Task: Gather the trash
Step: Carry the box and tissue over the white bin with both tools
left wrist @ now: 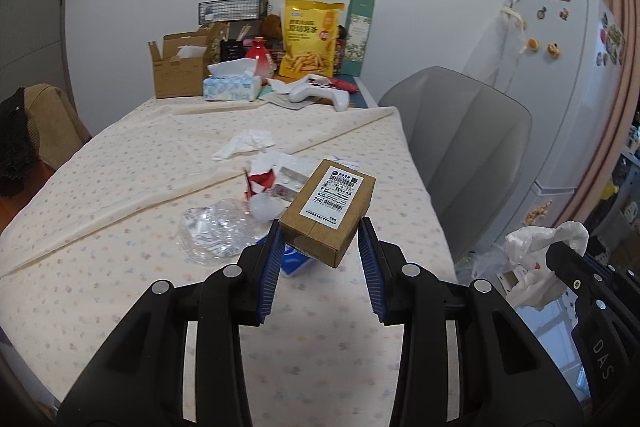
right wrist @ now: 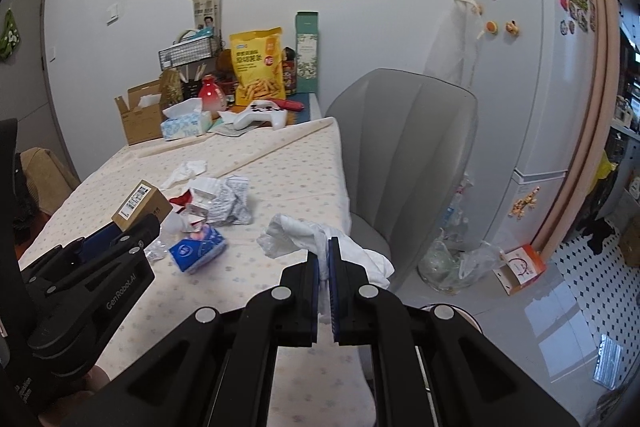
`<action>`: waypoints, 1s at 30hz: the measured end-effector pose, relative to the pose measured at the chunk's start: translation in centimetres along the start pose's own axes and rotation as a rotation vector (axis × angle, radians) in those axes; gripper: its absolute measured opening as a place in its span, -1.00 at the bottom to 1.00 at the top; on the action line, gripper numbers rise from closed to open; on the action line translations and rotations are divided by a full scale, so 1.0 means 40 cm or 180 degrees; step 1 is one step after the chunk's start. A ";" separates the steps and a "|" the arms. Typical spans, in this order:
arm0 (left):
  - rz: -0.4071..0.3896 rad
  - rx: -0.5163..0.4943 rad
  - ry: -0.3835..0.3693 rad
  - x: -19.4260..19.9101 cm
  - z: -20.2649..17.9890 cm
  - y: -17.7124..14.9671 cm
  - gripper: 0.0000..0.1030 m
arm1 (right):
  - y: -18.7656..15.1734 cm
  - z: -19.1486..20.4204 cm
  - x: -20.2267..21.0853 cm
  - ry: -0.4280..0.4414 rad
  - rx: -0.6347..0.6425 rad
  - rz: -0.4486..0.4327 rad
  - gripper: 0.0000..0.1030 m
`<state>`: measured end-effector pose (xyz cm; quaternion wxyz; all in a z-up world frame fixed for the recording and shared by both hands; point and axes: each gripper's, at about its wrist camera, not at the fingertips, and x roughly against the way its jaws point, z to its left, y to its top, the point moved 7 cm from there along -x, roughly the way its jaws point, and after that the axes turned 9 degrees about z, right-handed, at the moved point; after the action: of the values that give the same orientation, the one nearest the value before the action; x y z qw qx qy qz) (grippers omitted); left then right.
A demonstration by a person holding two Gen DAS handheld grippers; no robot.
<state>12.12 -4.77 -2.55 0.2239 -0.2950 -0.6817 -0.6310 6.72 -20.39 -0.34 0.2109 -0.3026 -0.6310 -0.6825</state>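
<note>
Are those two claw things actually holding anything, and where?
The left gripper holds the cardboard box by its near end. The right gripper pinches the white plastic bag at its bunched edge.

Small brown cardboard box (left wrist: 330,209) with white shipping label, tilted, raised above the worktop, white plastic bag (right wrist: 320,241) crumpled and hanging, crushed clear bottle (left wrist: 212,231), blue tissue pack (right wrist: 198,247), crumpled tissue (left wrist: 244,143) lying nearby

Blue packet (left wrist: 294,261), lower centre of left wrist view: mostly hidden behind cardboard box (left wrist: 328,213). Box label print too small to read. Right gripper (left wrist: 576,267) cut off at right edge.
</note>
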 end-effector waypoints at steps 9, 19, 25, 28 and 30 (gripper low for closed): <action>0.0028 -0.0186 -0.0155 -0.013 -0.112 0.001 -0.27 | -0.009 -0.123 0.013 -0.0203 -0.0196 -0.0001 -0.89; 0.0139 -0.0426 -0.0311 -0.057 -0.256 -0.016 -0.27 | -0.033 -0.262 -0.004 -0.0375 -0.0413 0.0071 -0.89; 0.0256 -0.0601 -0.0367 -0.100 -0.351 -0.034 -0.27 | -0.054 -0.349 -0.038 -0.0423 -0.0575 0.0163 -0.89; 0.0308 -0.0669 -0.0384 -0.122 -0.393 -0.041 -0.27 | -0.063 -0.389 -0.058 -0.0444 -0.0634 0.0214 -0.89; 0.0344 -0.0726 -0.0394 -0.139 -0.424 -0.047 -0.27 | -0.070 -0.416 -0.071 -0.0459 -0.0678 0.0242 -0.89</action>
<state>13.73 -22.31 -5.91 0.1801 -0.3932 -0.6011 -0.6720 4.48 -36.78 -4.66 0.1573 -0.3953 -0.5565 -0.7137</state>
